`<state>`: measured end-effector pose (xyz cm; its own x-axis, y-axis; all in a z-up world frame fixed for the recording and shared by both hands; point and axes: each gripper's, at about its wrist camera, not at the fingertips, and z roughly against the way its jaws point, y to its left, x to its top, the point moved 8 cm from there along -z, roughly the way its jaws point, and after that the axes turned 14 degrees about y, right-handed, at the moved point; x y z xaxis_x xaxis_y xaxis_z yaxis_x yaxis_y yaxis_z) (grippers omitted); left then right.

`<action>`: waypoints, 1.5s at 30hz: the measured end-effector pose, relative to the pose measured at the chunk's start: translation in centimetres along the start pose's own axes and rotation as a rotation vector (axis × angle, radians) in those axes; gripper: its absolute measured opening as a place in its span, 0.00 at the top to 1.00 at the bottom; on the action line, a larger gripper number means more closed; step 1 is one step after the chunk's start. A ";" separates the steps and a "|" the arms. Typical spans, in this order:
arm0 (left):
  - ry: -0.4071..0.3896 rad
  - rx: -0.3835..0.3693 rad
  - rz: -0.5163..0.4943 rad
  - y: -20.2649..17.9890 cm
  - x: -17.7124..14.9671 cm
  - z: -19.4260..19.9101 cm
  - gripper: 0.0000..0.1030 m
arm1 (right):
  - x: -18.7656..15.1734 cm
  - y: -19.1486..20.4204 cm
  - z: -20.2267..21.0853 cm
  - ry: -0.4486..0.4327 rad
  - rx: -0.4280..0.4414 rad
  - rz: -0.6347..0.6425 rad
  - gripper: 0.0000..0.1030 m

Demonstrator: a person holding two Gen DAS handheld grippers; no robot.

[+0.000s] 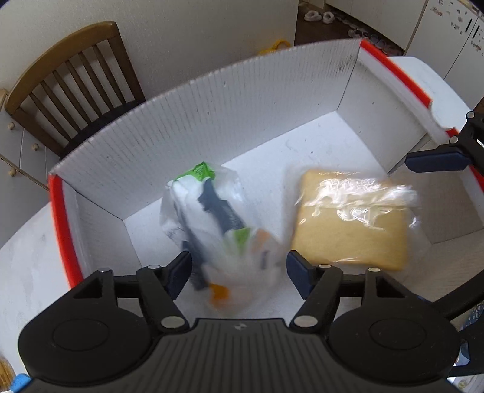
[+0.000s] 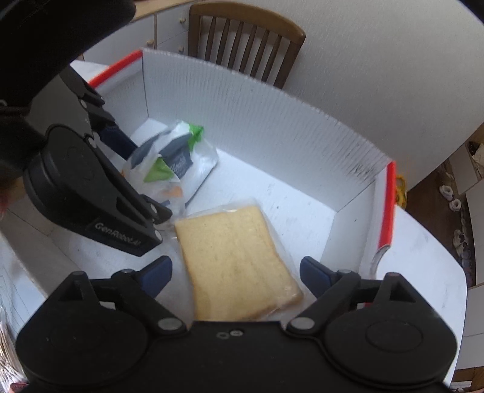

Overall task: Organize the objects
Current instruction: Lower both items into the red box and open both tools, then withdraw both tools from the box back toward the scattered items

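A white corrugated box (image 1: 211,121) with red rim strips stands on the table; both grippers reach down into it. A clear bag of packets in green, white and dark blue (image 1: 211,217) is blurred between the spread fingers of my left gripper (image 1: 239,269), whose pads do not press it. To its right, a bagged slice of bread (image 1: 348,229) lies flat on the box floor. In the right wrist view the bread (image 2: 236,266) lies between the wide-open fingers of my right gripper (image 2: 236,269), untouched. The left gripper (image 2: 142,178) stands over the packet bag (image 2: 172,163).
A wooden chair (image 1: 69,81) stands behind the box's far wall (image 2: 272,121). The white table (image 2: 423,272) extends beyond the box on both sides. Cabinets and shoes (image 1: 317,15) on the floor lie farther back.
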<state>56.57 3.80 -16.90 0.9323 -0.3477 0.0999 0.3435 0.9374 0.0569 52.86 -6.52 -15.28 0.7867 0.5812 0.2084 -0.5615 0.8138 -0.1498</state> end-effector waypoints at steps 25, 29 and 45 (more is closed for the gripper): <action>-0.199 0.044 0.101 -4.2 -7.7 12.6 0.34 | -5.7 -1.4 10.8 -0.241 0.049 -0.029 0.08; -0.231 0.032 0.153 -5.6 -9.4 14.1 0.34 | -7.3 -1.3 12.5 -0.296 0.068 -0.025 0.05; -0.372 0.110 0.293 -8.9 -18.9 18.1 0.19 | -14.4 0.4 16.8 -0.418 0.122 0.023 0.01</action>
<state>33.88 1.71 -1.35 0.8772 -0.0708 0.4749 0.0395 0.9964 0.0756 36.96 -14.57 -2.07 0.6163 0.5291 0.5833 -0.6236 0.7802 -0.0488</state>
